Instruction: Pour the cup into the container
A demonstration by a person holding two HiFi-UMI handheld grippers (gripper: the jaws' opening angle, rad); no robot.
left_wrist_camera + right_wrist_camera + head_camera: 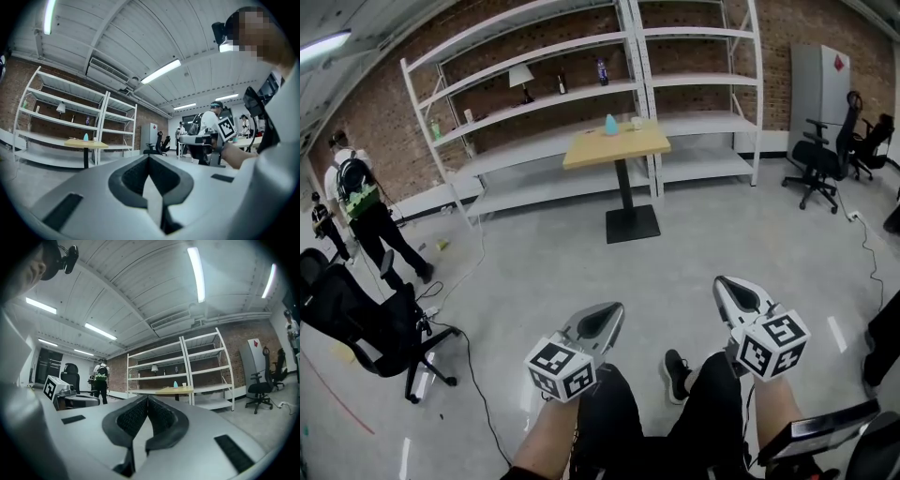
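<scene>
Step in hand: the approach, by my reading. No pour has begun and nothing has been picked up.

Task's things: a small white cup (637, 122) and a pale blue rounded thing (610, 124) stand side by side on the wooden table (598, 152), well apart from both hands, across open floor and in front of the white shelving (534, 94). The blue thing may be the container, but it is too small to tell. Both gripper views show the same pair far ahead on the table top.

Left tongs (609, 314): together in the left gripper view, dark pads meeting at the tips, nothing between them. They touch nothing and are held level over the person's knee.

Right tongs (724, 283): together as well — pads tip to tip, empty, free in the air.

Next move, judged: close the gap to the table and bring the hands level with its top. Then part one pair of tongs wide enough to take the cup by its wall. The other pair is probably best kept ready to steady the container. Which hand suits which cannot be settled from this far off.

Risk noted: a cable (473, 375) trails on the floor at the left.
</scene>
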